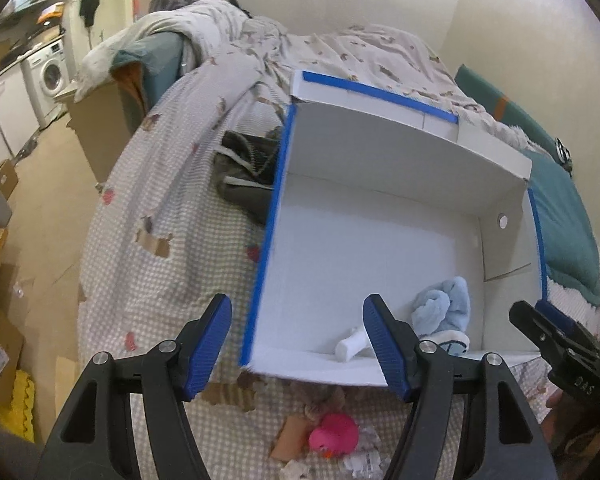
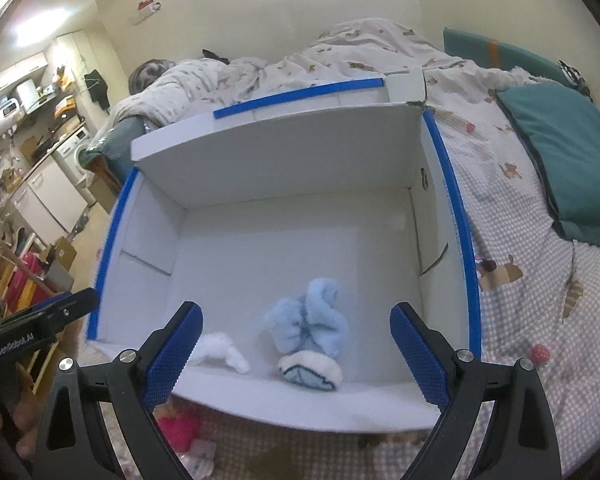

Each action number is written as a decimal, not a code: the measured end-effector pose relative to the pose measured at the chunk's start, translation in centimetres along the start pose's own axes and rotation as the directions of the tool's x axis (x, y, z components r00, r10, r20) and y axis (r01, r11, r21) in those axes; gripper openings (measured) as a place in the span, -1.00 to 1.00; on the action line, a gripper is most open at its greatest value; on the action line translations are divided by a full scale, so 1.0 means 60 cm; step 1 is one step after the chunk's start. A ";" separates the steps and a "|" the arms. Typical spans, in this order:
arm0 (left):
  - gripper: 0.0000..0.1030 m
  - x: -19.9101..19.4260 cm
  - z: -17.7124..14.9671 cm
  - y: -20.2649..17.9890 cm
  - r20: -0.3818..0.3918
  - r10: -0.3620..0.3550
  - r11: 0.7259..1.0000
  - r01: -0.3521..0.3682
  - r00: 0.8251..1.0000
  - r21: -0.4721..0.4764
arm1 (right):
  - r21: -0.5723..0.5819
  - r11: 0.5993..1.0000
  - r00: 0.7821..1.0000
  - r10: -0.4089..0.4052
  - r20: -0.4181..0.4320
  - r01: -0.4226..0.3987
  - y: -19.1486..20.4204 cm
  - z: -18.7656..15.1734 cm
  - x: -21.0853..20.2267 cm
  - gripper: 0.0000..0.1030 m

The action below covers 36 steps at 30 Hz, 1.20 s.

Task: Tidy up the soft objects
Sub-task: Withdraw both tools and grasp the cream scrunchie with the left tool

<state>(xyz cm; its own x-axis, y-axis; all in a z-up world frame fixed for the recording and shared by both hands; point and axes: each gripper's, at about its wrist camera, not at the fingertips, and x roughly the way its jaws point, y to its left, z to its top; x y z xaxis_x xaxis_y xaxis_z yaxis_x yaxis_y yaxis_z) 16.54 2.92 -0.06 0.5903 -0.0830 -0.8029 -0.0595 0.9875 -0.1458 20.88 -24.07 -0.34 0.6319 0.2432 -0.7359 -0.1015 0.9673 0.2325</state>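
A bed covered with a pink-and-white checked quilt (image 1: 172, 248) fills the scene; a teal cushion (image 2: 568, 160) lies on its right side, and a kitchen corner with a white washing machine (image 1: 52, 72) shows at far left. On the quilt sits an open white cardboard box with blue-taped edges (image 2: 452, 208). Inside, near its front wall, lie a fluffy light-blue sock (image 2: 312, 320) and, just left of it, a small white sock (image 2: 220, 350). A bright pink soft toy (image 1: 334, 434) lies on the quilt outside the box front. The left gripper (image 1: 298, 344) hovers over the box's front-left corner, jaws spread and empty. The right gripper (image 2: 296, 356) has its jaws spread wide above the blue sock, not touching it.
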 end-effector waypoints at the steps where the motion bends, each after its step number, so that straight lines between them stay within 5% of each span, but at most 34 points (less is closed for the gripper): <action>1: 0.27 -0.005 -0.003 0.004 0.000 0.002 1.000 -0.002 1.000 -0.008 | -0.002 1.000 1.000 -0.003 -0.004 0.003 0.002 -0.003 -0.005 0.96; 16: 0.27 -0.057 -0.065 0.024 -0.029 0.044 0.999 -0.045 0.999 -0.020 | -0.009 1.000 0.999 0.023 -0.032 -0.023 0.011 -0.055 -0.054 0.95; 36: 0.27 -0.031 -0.127 0.065 -0.076 0.120 0.992 -0.122 0.990 -0.028 | 0.000 1.000 0.995 -0.008 -0.100 0.008 -0.013 -0.118 -0.045 0.95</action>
<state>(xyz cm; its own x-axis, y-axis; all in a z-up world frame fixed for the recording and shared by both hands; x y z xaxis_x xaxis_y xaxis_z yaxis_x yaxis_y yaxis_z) 9.10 5.93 -3.55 0.5162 0.0262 -0.8560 -0.1538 0.9861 -0.0626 13.82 -25.00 -3.03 0.5528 0.2413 -0.7976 -0.0960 0.9692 0.2267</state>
